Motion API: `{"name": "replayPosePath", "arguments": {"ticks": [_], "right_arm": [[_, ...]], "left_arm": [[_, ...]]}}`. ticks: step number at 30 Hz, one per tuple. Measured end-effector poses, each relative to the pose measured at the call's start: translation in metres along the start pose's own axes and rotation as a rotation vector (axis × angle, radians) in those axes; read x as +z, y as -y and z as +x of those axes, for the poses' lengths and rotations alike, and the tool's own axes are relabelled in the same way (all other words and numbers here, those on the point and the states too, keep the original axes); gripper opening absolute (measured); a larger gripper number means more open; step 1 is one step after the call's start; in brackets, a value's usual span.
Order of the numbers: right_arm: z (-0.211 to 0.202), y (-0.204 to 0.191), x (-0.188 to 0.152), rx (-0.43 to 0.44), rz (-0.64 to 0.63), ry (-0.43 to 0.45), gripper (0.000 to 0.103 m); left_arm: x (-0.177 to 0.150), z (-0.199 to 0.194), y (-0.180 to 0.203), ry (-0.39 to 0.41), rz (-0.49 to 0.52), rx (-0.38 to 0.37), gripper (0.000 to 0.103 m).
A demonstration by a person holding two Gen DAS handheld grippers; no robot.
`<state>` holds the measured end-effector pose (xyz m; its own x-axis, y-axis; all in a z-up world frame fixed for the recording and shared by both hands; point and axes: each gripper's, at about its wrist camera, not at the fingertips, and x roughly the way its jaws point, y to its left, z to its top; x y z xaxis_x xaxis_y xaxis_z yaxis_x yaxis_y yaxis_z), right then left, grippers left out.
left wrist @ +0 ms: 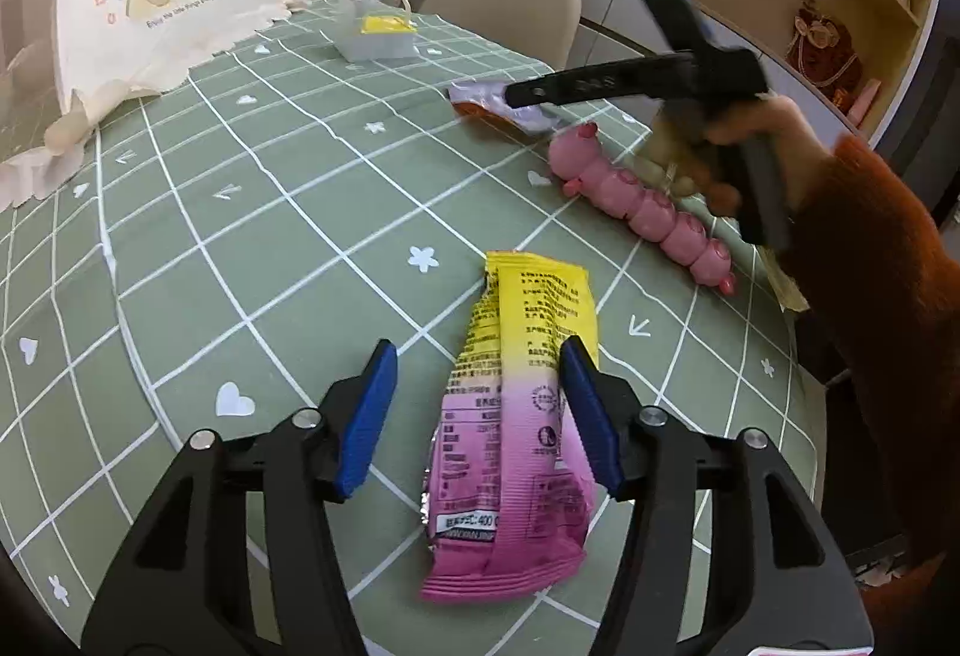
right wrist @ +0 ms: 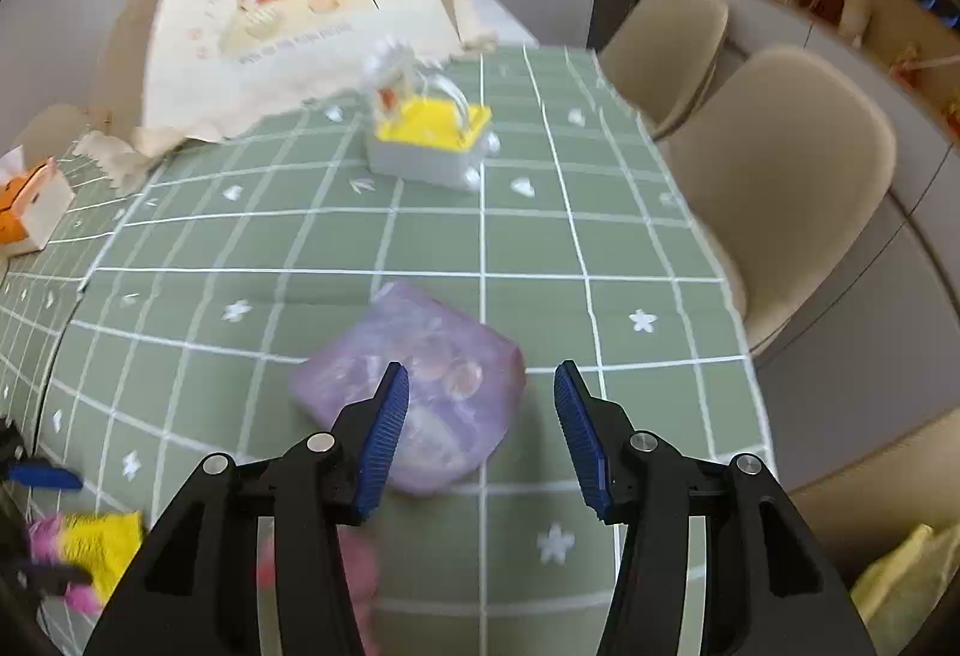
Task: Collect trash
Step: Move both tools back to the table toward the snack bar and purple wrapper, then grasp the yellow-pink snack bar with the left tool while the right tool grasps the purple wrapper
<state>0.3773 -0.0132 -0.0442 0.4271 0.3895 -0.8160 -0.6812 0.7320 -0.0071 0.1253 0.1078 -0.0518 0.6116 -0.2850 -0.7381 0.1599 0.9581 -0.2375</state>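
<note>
Even indoor light; right view motion-blurred, edges warped.

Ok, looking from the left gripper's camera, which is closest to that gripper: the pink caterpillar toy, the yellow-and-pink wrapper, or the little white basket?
1. Yellow-and-pink wrapper, lying between the left gripper jaws.
2. Pink caterpillar toy, farther off to the right.
3. Little white basket, at the far end of the table.

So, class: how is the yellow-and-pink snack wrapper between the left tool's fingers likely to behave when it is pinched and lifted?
The yellow-and-pink snack wrapper looks flat and creased, so probably light and floppy, drooping either side of the pinch. Its glossy film may be slippery against the left tool. Lying flat on the tablecloth, it seems unlikely to roll.
</note>
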Motion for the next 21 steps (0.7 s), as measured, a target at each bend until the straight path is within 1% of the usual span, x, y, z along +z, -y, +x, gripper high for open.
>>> {"name": "replayPosePath", "arguments": {"ticks": [1, 3, 4, 6, 7, 8, 11, 16, 21], "right_arm": [[0.005, 0.002, 0.0, 0.027, 0.008, -0.01, 0.048], [0.005, 0.0, -0.003, 0.042, 0.009, 0.016, 0.046], [0.004, -0.002, -0.004, 0.035, 0.005, 0.02, 0.039], [0.002, -0.005, -0.005, 0.03, 0.01, 0.025, 0.021], [0.001, -0.005, -0.006, 0.046, 0.024, 0.019, 0.01], [-0.002, -0.006, -0.007, 0.044, 0.032, 0.021, 0.006], [-0.019, -0.011, -0.013, 0.027, 0.02, 0.052, 0.005], [-0.057, -0.006, -0.023, 0.02, 0.073, 0.119, 0.004], [-0.098, -0.002, -0.043, -0.036, 0.122, 0.177, 0.004]], "left_arm": [[0.0, 0.0, 0.002, -0.003, 0.006, -0.002, 0.057], [0.0, 0.0, 0.003, -0.006, 0.014, 0.0, 0.059], [-0.001, 0.0, 0.004, -0.006, 0.015, -0.001, 0.06], [-0.001, 0.0, 0.005, -0.007, 0.017, -0.003, 0.06], [-0.001, 0.0, 0.006, -0.008, 0.018, -0.003, 0.061], [-0.001, 0.001, 0.005, -0.009, 0.019, -0.004, 0.061], [-0.001, 0.002, 0.005, -0.009, 0.018, -0.005, 0.062], [0.0, 0.002, 0.005, -0.01, 0.017, -0.008, 0.063], [0.0, 0.003, 0.004, -0.011, 0.019, -0.008, 0.063]]}}
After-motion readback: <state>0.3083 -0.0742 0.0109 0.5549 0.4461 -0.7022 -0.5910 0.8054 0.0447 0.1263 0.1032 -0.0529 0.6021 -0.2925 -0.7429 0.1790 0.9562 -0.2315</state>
